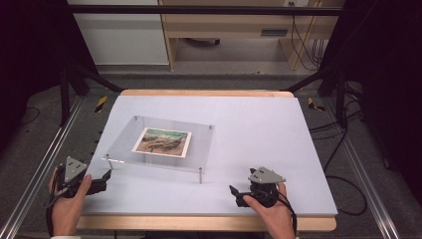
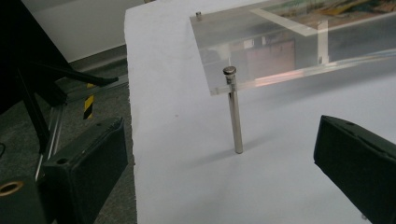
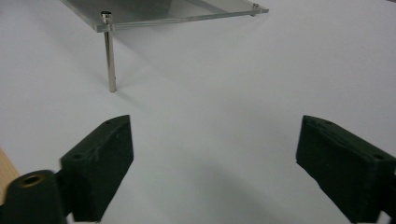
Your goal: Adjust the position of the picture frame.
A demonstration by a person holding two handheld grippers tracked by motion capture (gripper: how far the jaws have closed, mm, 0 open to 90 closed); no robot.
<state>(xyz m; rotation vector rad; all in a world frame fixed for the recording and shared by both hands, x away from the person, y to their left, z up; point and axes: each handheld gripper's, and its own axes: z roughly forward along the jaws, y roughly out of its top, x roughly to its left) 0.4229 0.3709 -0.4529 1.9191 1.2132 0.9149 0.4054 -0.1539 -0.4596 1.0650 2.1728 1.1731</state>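
Clear acrylic plate (image 1: pixel 164 144) stands on four thin metal legs mid-table, a picture (image 1: pixel 161 141) under it, long axis running left to right. Left gripper (image 1: pixel 102 180) and right gripper (image 1: pixel 234 193) rest near its front corners, apart from it, jaws spread wide and empty.

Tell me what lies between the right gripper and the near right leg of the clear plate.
Nothing: between the right gripper and the metal leg under the clear plate there is bare white table cover, as the high view and right gripper view show.
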